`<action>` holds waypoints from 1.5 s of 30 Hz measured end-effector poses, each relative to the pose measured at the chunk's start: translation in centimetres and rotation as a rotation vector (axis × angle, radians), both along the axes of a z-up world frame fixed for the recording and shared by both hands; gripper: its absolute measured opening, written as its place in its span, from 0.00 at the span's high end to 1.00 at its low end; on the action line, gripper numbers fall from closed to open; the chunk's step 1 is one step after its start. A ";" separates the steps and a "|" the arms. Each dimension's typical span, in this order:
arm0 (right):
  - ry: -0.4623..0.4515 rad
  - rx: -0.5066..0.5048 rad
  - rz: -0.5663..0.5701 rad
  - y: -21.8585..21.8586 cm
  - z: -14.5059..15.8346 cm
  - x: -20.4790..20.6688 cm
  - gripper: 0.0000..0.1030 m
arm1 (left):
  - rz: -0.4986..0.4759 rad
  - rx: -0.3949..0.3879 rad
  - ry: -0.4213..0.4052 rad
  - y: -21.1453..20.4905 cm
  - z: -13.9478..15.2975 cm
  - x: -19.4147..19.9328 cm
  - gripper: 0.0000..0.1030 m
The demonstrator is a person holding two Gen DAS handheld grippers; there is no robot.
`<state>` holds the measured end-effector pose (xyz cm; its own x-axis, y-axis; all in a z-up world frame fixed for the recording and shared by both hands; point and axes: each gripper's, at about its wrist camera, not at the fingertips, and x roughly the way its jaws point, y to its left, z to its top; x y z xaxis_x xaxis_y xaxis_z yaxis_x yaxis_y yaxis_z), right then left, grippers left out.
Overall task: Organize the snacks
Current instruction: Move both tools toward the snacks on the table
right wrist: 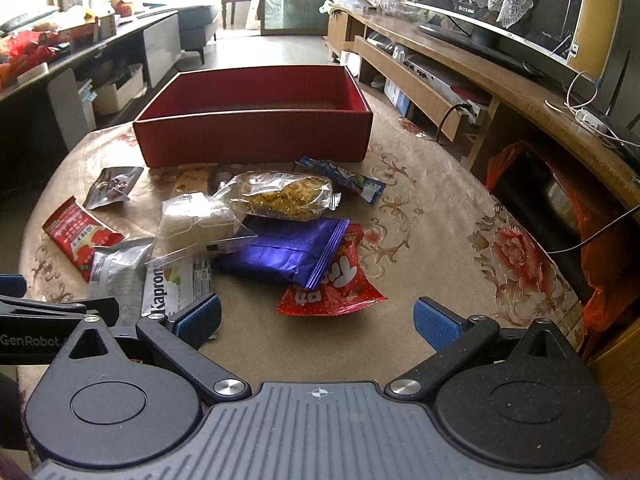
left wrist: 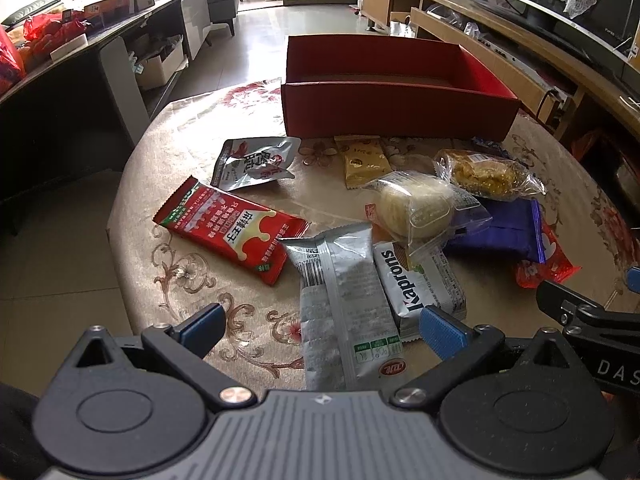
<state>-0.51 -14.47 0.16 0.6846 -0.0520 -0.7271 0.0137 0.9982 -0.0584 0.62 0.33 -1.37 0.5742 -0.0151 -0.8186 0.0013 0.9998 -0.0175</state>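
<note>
Several wrapped snacks lie in a loose, overlapping heap on the cloth-covered bench [left wrist: 192,160], just in front of the open red box [right wrist: 256,136], whose floor, so far as either view shows, holds nothing yet. Both tools hang over the near edge of the heap with their blue pads spread wide and nothing between them: the left tool [left wrist: 320,326] sits over the long grey packet [left wrist: 344,304], the right tool [right wrist: 316,320] just short of the red crinkly bag [right wrist: 336,284].

The heap itself is the main hazard. The clear-wrapped round pastry [left wrist: 418,208] rests on the white Kaprons pack [left wrist: 420,284] and against the purple foil bag [right wrist: 288,252], so pulling a lower packet first would probably drag or tip whatever lies on it. The clear-wrapped crumbly cake [right wrist: 280,196] looks fragile; a hard squeeze could crush it. Slick foil wrappers may slip from the pads if caught only by a crimped end.

The two tools are close together at the near edge, and reaching for neighbouring packets at once could make them collide. The red chilli-strip packet [left wrist: 232,228] and the small silver pouch [left wrist: 252,162] lie apart to the left, near the bench's edge, where a careless nudge might send them to the floor. The blue wrapper [right wrist: 344,178] beside the box is partly hidden, so its shape is uncertain.
</note>
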 end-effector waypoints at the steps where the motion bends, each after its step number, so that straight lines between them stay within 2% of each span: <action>1: 0.001 0.000 0.001 0.0 0.0 0.0 0.00 | 0.000 0.000 0.001 0.0 0.0 0.0 0.00; 39: 0.044 -0.006 0.016 0.1 -0.7 0.4 0.00 | 0.005 0.011 0.056 -0.5 -1.2 0.3 0.02; 45: 0.044 -0.005 0.014 -0.3 -0.7 0.5 0.00 | 0.026 -0.028 0.085 0.1 -1.6 0.8 0.02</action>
